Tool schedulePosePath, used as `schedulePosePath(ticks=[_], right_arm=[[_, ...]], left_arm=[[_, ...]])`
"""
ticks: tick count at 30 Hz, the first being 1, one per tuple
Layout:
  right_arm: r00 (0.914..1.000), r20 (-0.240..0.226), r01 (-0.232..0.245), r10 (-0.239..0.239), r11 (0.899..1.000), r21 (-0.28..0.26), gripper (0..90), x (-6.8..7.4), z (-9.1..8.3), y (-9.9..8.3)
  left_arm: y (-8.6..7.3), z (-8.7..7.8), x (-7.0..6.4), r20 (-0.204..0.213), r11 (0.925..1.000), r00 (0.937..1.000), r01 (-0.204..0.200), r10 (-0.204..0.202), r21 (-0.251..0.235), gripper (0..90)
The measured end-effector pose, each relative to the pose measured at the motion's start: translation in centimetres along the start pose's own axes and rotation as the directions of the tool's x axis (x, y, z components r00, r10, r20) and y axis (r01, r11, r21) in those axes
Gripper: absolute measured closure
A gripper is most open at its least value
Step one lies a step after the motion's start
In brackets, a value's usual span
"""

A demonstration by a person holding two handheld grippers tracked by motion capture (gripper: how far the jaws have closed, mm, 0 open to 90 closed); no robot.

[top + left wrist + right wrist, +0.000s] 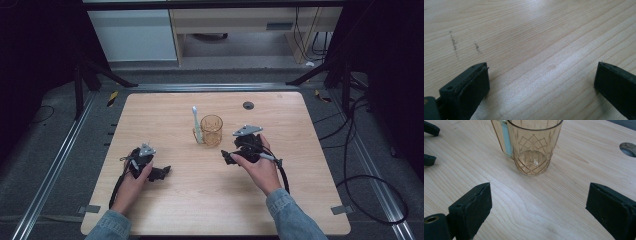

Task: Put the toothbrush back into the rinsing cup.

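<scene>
Light wooden table (190, 200) seen from above. At left, the left black two-jaw gripper (161, 173), held in the person's left hand (134, 176), rests low on the bare wood with its jaws spread wide and nothing between them (541, 82). Ahead and to its right stands a transparent amber plastic mug with a diamond pattern (211, 130), upright; a pale blue-white toothbrush (196, 122) leans at its handle side, apparently just outside the cup, though this is unclear. At right, the right black two-jaw gripper (229, 158), in the right hand (261, 167), points at the mug (535, 147) just ahead, jaws wide apart and empty. A round grey grommet hole (248, 105) lies beyond.
</scene>
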State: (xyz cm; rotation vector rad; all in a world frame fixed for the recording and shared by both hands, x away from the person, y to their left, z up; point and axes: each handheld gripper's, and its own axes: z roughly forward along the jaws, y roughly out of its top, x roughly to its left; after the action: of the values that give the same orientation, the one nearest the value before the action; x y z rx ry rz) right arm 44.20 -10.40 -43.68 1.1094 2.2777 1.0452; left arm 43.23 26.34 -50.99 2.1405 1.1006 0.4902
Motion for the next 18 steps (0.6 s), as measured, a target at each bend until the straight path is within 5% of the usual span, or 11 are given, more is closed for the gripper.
schedulePosePath(ticks=[18], right_arm=[[0.9993, 0.023, -0.032, 0.03, 0.997, 0.072, 5.8, -3.4, -1.6, -2.2]], left_arm=[[0.0, 0.0, 0.0, -0.001, 1.0, 1.0, 0.002, -0.002, 0.0, 0.0]])
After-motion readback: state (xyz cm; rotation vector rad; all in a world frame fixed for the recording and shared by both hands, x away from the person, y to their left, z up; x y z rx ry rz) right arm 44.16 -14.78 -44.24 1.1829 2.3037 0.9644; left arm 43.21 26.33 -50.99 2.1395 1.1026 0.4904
